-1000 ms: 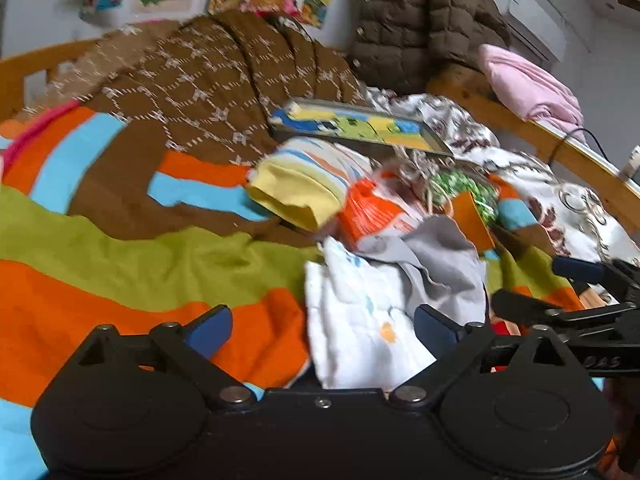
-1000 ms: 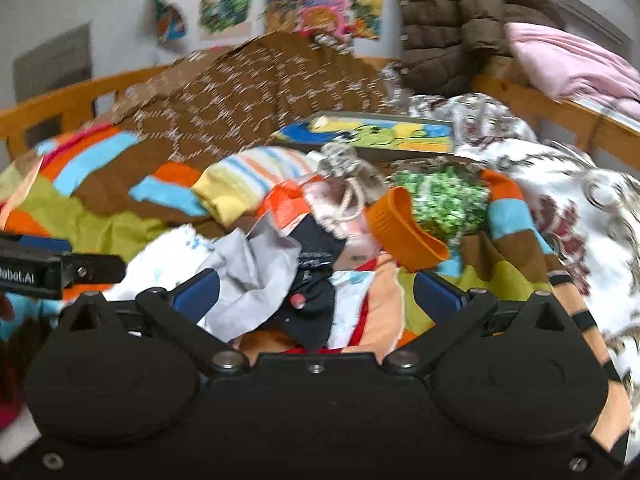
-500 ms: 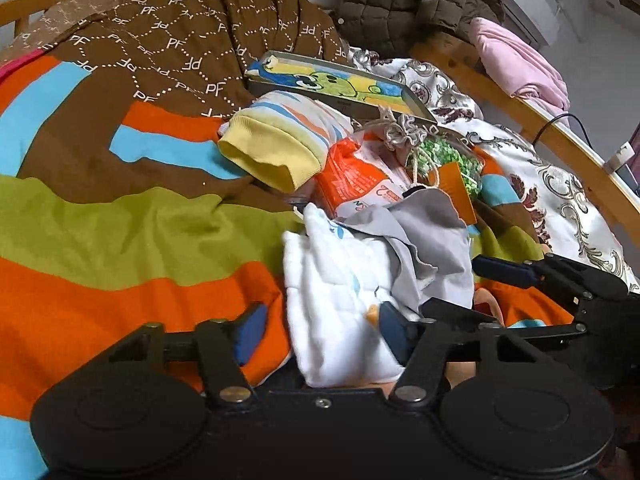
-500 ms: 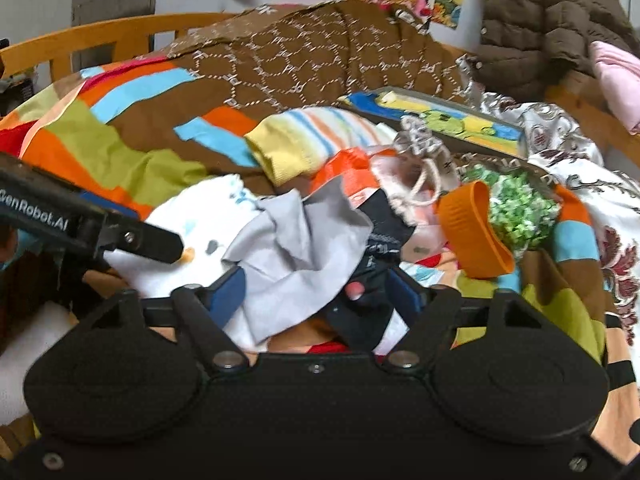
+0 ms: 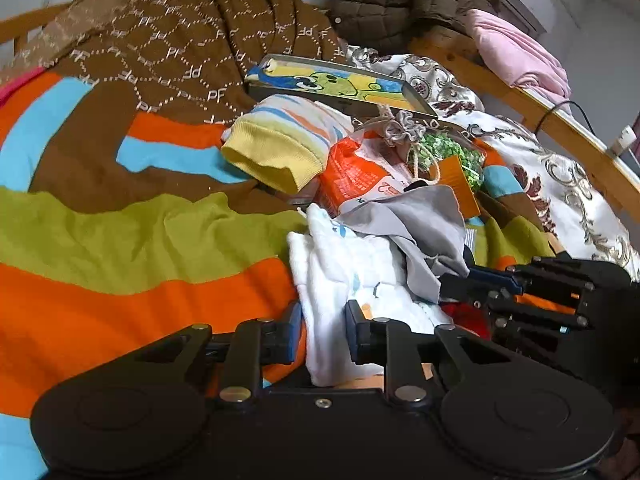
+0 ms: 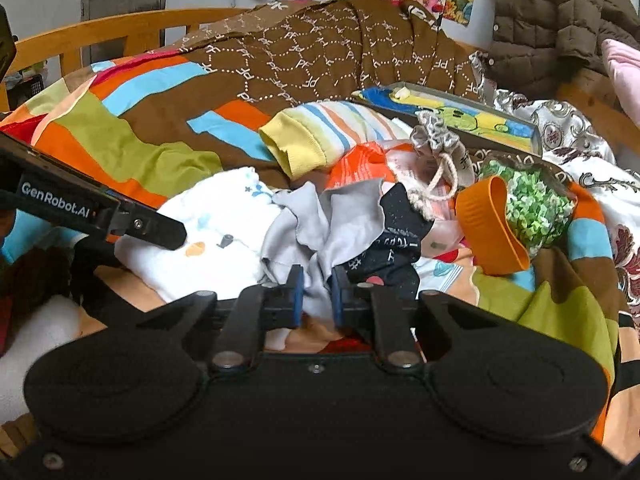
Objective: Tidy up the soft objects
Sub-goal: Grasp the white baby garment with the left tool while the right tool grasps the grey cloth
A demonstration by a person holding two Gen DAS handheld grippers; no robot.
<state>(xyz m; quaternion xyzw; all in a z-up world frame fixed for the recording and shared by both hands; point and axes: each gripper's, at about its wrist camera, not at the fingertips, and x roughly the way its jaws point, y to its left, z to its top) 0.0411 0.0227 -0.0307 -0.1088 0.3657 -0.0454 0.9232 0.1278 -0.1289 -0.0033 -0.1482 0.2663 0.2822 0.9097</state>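
A bed with a wooden frame [image 6: 120, 28] carries everything, covered by a striped blanket [image 5: 100, 240] in orange, green, blue and brown. At about twelve o'clock in the left wrist view a brown patterned quilt [image 5: 192, 48] is heaped on it. A pile of things sits on the blanket toward three o'clock: a white cloth [image 5: 340, 272] at the near edge, a grey cloth [image 5: 416, 228] partly over it, a striped garment with a yellow cuff [image 5: 280, 148] beyond, an orange packet [image 5: 356, 176] just beside that. A flat picture tin [image 5: 332, 84] lies behind the pile. A floral cover [image 5: 560, 176] spreads at two o'clock.
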